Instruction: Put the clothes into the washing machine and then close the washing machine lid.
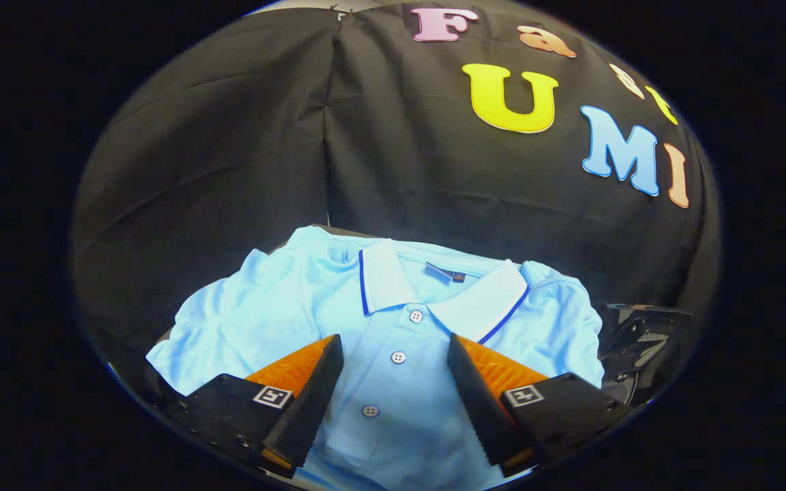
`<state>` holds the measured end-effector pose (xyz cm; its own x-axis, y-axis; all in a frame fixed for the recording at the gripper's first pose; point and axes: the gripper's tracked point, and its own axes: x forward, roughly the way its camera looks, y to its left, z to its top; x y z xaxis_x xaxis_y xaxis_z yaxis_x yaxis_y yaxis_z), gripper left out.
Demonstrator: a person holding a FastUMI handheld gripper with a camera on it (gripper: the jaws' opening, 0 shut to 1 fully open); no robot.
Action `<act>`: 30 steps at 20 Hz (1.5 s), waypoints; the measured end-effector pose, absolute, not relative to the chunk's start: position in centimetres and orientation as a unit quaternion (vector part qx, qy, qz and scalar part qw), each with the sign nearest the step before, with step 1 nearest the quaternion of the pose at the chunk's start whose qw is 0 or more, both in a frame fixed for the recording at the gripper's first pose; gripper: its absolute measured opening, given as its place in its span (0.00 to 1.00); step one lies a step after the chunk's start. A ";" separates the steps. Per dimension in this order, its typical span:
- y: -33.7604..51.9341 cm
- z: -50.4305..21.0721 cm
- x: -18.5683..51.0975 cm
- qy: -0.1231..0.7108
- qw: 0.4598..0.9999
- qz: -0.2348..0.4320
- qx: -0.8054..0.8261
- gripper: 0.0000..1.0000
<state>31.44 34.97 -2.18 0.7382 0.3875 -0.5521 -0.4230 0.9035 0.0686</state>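
Between the parted fingers of the gripper (395, 351), nothing gripped, the shirt (393, 327) is laid flat, placket centred. A shallow pinch is likely to slip, or one layer alone is lifted.

Cloth wall and a dark object

A black cloth wall (229, 170) hung behind the scene, creased with slanting wrinkles. A vertical fold (328, 136) ran down it where two stretches of cloth met. Above the cloth's top edge a thin pale strip (297, 5) showed. Low against the wall, just beside one sleeve of the shirt (277, 307), sat a dark angular object (638, 334), too shadowed to tell what it was.
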 end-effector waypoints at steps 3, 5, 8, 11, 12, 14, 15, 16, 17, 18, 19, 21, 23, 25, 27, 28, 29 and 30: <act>34.9 -1.7 30.9 0.314 0.920 0.233 -0.014 0.51; 34.8 -1.4 31.1 0.319 0.917 0.238 -0.006 0.14; 35.0 -1.6 30.8 0.317 0.917 0.243 -0.013 0.02; 34.9 -1.3 30.7 0.311 0.919 0.242 -0.020 0.02; 34.9 -0.9 30.6 0.304 0.920 0.244 -0.027 0.02; 34.8 0.3 30.5 0.287 0.925 0.248 -0.027 0.02; 34.8 1.1 30.4 0.281 0.926 0.251 -0.020 0.02; 34.8 2.0 30.4 0.274 0.927 0.255 -0.011 0.02; 34.5 3.2 30.4 0.265 0.930 0.257 -0.004 0.02; 34.3 4.2 30.3 0.256 0.931 0.259 0.003 0.01; 34.0 5.5 30.2 0.245 0.933 0.263 0.009 0.02; 33.2 7.9 30.2 0.221 0.938 0.266 0.019 0.01; 32.5 10.3 29.9 0.203 0.939 0.275 0.033 0.01; 31.8 13.2 29.4 0.181 0.941 0.284 0.042 0.01; 30.9 15.8 29.1 0.161 0.942 0.291 0.050 0.01; 30.7 16.7 28.7 0.154 0.941 0.296 0.054 0.01; 30.3 17.6 28.5 0.146 0.942 0.299 0.052 0.01; 29.7 18.2 28.3 0.141 0.943 0.300 0.046 0.01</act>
